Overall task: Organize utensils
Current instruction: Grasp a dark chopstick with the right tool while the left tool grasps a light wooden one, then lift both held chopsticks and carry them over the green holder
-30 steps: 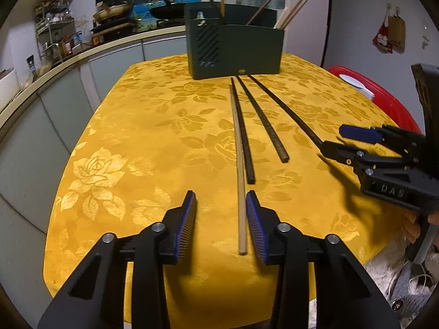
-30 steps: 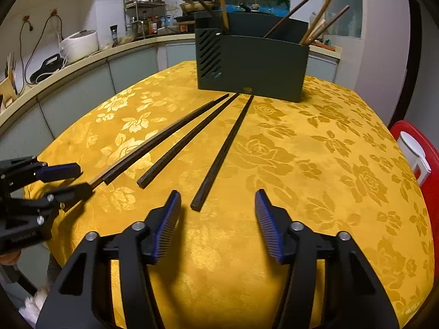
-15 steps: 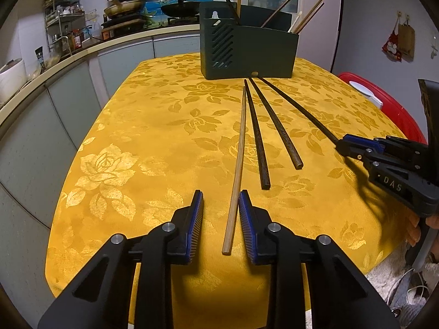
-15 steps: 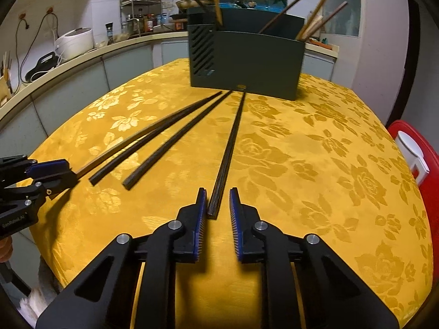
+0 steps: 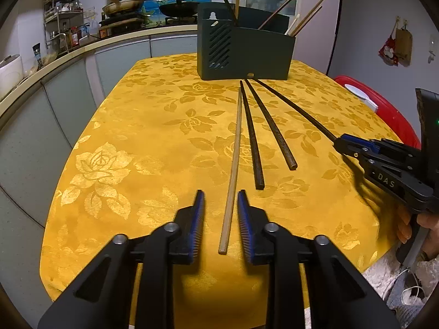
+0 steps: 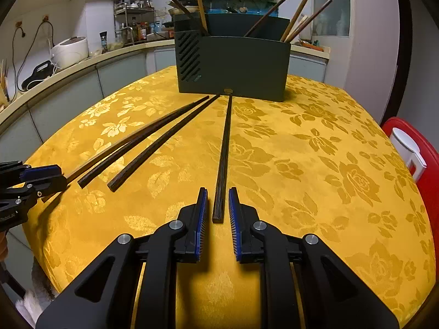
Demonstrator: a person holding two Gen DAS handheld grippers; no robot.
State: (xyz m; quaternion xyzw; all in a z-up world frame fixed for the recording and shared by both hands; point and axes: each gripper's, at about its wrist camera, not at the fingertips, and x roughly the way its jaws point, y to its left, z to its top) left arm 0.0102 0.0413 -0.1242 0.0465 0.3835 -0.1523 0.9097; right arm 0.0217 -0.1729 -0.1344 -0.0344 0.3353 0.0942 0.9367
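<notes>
Wooden chopstick (image 5: 233, 164) lies between the closing left gripper's (image 5: 221, 200) jaws, untouched.

The tablecloth (image 5: 153, 137) is deep golden yellow, woven with paler gold roses and leaves. At twelve o'clock the utensil holder (image 6: 241, 65) is dark grey-green. One chopstick (image 5: 233, 170) is pale tan wood; the others (image 5: 263, 128) are dark brown, nearly black. The gripper (image 6: 216, 213) is black with blue pads. At three o'clock, a red lid (image 6: 419, 148).
</notes>
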